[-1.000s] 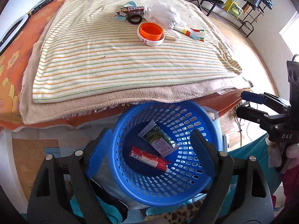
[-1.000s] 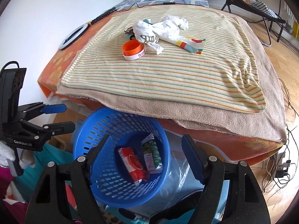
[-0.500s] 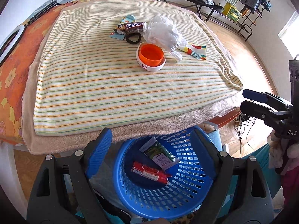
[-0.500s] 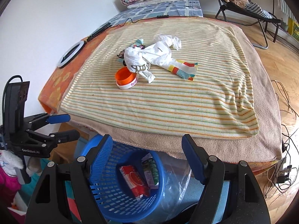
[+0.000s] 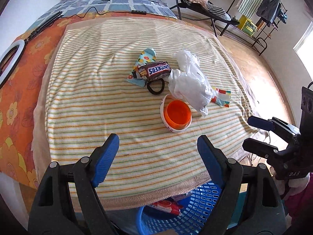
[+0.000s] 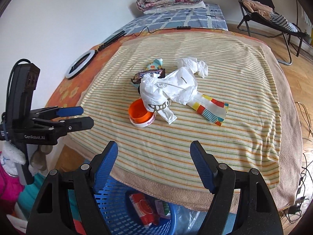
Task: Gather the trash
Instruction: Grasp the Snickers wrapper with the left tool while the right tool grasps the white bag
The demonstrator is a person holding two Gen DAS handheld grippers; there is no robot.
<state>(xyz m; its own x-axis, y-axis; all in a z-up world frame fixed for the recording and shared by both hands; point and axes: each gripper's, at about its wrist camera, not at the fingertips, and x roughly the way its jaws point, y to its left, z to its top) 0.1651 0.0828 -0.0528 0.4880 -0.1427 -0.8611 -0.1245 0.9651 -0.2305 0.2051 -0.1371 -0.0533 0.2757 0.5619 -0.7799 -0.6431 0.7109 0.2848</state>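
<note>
Both grippers now hang over the striped towel, empty.

The blue basket, central a second ago, has slipped to the near edge under the towel. The left gripper is wide but closing on nothing; the right gripper stays wide. The trash lies mid-towel: Snickers wrapper, white plastic bag, orange cap.

Both wrist cameras look steeply down from the bed's near edge, sharing the striped towel
</note>
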